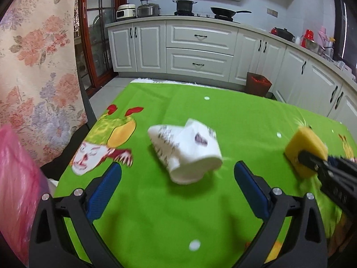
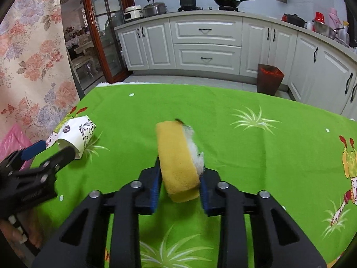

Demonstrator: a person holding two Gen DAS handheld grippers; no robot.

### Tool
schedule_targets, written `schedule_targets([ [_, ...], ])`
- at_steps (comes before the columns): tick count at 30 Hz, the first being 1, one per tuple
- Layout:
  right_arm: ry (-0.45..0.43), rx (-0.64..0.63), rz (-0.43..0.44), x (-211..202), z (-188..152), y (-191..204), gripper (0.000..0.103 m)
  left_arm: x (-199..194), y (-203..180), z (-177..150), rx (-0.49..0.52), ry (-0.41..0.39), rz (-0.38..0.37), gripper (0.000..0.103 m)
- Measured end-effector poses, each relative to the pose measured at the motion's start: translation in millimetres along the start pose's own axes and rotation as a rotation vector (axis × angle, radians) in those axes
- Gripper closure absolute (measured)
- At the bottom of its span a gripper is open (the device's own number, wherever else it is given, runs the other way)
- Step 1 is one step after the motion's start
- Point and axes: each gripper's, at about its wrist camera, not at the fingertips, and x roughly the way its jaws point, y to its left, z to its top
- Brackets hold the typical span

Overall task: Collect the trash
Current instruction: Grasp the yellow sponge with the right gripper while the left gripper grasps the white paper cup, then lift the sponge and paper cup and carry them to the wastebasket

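Observation:
A crushed white paper cup (image 1: 187, 151) with dark print lies on its side on the green tablecloth (image 1: 178, 218). My left gripper (image 1: 178, 167) is open, its blue pads wide apart on either side of the cup's near end and not touching it. My right gripper (image 2: 180, 169) is shut on a yellow sponge (image 2: 176, 156) with a white scouring side, held on edge just above the cloth. In the left wrist view the sponge (image 1: 305, 147) and right gripper (image 1: 312, 158) are at the far right. The right wrist view shows the cup (image 2: 75, 131) and left gripper (image 2: 55, 148) at the left.
A pink plastic bag (image 1: 15, 178) hangs at the table's left edge beside a floral curtain (image 1: 38, 67). A brown waste bin (image 2: 268, 78) stands on the floor past the table's far edge, in front of white kitchen cabinets. A person's hand (image 2: 20, 234) holds the left gripper.

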Motion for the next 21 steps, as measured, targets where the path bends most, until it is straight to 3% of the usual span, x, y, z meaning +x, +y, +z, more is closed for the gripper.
schedule_targets([
  [6, -0.030, 0.023, -0.040, -6.0, -0.5, -4.5, 0.080, 20.4, -7.7, 17.3, 0.007, 0.008, 0.005, 0.006],
  [9, -0.035, 0.019, -0.042, -7.1, -0.9, -4.6, 0.080, 30.2, -12.2, 21.4, 0.003, 0.035, -0.017, 0.017],
  [11, -0.032, 0.016, -0.046, -6.9, -1.1, -3.8, 0.080, 36.0, -13.3, 23.1, -0.004, 0.058, -0.029, 0.034],
  [21, -0.032, 0.040, -0.061, -7.9, -2.0, -5.7, 0.080, 23.4, -5.5, 15.1, -0.035, 0.014, -0.059, 0.034],
])
